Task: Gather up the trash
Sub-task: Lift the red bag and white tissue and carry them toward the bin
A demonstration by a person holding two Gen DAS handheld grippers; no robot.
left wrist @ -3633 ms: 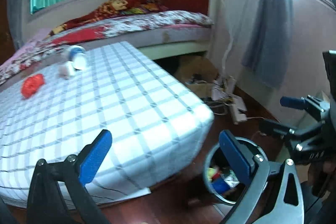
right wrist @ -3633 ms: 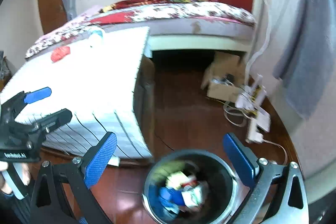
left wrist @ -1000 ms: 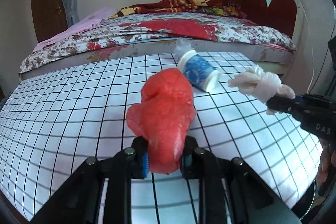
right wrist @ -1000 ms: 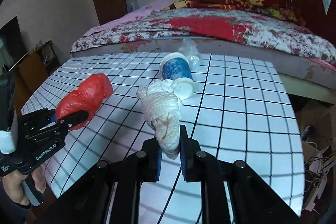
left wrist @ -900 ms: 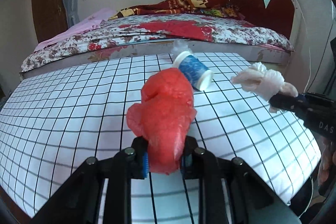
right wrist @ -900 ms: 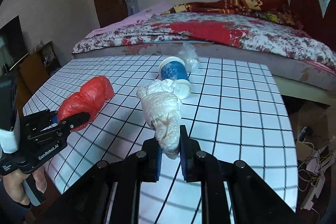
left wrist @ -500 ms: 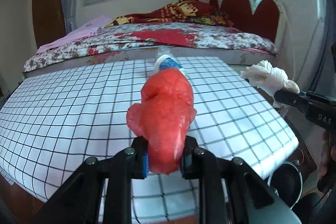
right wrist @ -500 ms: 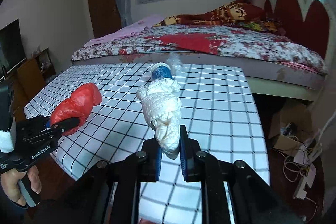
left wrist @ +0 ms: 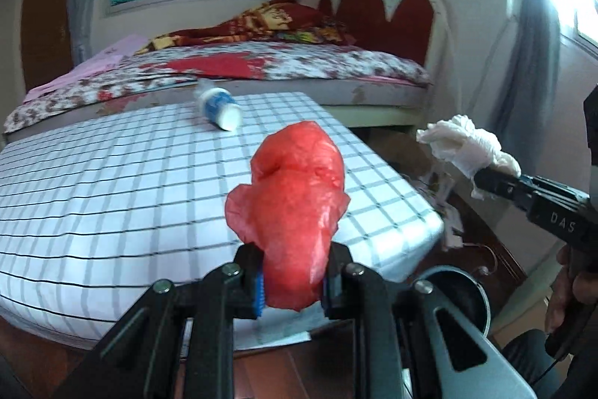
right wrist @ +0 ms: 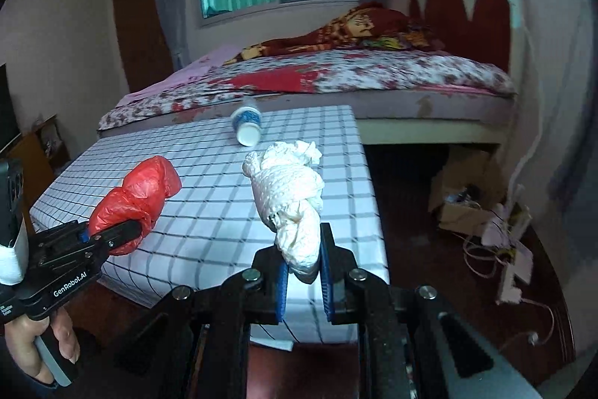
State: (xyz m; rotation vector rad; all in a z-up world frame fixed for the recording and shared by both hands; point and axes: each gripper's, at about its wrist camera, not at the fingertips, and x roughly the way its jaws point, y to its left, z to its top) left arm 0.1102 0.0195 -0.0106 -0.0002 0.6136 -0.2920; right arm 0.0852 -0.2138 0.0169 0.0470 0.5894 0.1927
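Checked cloth covers the table beyond both sets of fingers; the left gripper is clamped on a red bag, the right gripper on a white wad; carrying step, I'd say; next, hold each over the bin below and let go; a cup remains on the cloth

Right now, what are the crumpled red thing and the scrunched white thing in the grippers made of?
The crumpled red bag in the left gripper looks like thin plastic film: glossy, slightly see-through, creased. The scrunched white wad in the right gripper is harder to tell: tissue or thin plastic, pale and matte, with a dimpled texture and knotted folds.
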